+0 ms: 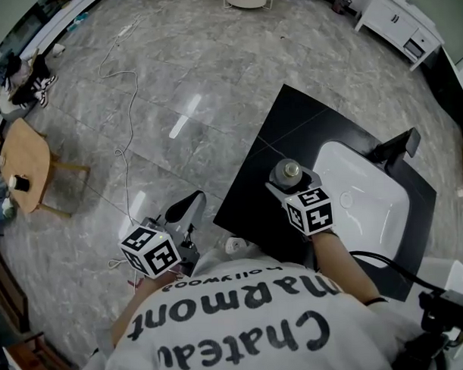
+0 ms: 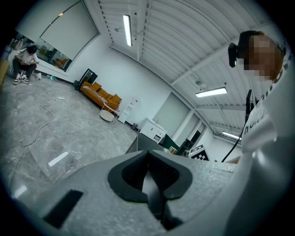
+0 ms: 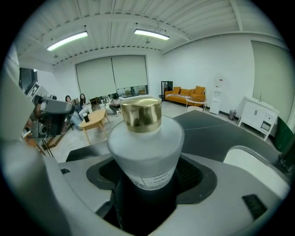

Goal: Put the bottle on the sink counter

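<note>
Over the black worktop (image 1: pixel 272 152) of the sink, close to the left rim of the white basin (image 1: pixel 372 206), the right gripper (image 1: pixel 289 178) holds the bottle (image 3: pixel 146 147). Its fingers (image 3: pixel 193 177) are closed on the lower body of the bottle, one at each side, and the bottle stands upright between them. The bottle is of frosted white glass with a gold cap (image 3: pixel 139 114). A small white label (image 3: pixel 159 179) is on its front, but the print on it is too small to read. Whether the bottom of the bottle touches the worktop, I cannot tell. A black faucet (image 1: pixel 397 146) stands at the far edge of the basin.

The left gripper (image 1: pixel 188 205) hangs over the grey floor (image 1: pixel 174 69), just beside the near left corner of the worktop. Its fingers (image 2: pixel 131 175) are pressed together and nothing is between them.

On the person's white shirt (image 1: pixel 244 332) the black print reads "Chateau Marmont" and, in smaller letters, "Hollywood". Each gripper carries a cube with black and white square markers (image 1: pixel 310 210)
</note>
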{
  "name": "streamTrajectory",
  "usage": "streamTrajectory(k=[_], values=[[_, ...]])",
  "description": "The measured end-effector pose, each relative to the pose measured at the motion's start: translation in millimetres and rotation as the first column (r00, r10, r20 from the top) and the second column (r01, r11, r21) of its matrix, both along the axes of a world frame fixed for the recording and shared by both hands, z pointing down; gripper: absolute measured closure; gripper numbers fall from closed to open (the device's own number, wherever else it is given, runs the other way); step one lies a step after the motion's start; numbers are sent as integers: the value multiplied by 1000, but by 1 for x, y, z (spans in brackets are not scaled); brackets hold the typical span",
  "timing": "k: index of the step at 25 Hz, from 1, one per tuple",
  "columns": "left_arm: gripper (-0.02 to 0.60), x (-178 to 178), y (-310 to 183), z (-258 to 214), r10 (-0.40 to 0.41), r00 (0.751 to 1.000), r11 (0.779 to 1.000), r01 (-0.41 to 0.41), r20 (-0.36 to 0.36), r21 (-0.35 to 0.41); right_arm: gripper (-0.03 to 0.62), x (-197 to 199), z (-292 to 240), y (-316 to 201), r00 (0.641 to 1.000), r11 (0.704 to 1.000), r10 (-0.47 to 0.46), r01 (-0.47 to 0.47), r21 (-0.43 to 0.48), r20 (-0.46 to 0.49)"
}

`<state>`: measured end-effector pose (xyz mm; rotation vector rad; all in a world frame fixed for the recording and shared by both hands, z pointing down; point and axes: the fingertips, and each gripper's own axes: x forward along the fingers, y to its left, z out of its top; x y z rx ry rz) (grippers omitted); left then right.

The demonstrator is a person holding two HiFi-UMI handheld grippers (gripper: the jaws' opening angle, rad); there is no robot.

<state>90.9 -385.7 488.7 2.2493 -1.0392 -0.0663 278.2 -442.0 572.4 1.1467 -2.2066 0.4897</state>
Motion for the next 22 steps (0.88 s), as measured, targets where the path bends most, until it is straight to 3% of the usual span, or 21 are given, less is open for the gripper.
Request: streamTrajectory(k=[3,8,14,18,22], values=[[566,-7,5,-1,-19,1000,1000,19,-3,2,256,-2,2,1,999,1000,-26,26,3,-28],[566,-24,17,-6,-69,997,998,69,-29,-3,256,0,2,13,999,997,-35,34,-72,-22],[566,-34,19,-25,-52,997,997,55,-57,48,256,16,-6,42,998,987,-37,28,-160,-56],[566,-39,25,-49,-28,992,997,36,-125,70,256,37,-32,67,996,988,54,-64,-143,-72],[566,-51,43,-76,5,985,995,12,-173,102,256,47,-80,88,985,984,170,-170,-54,-6]])
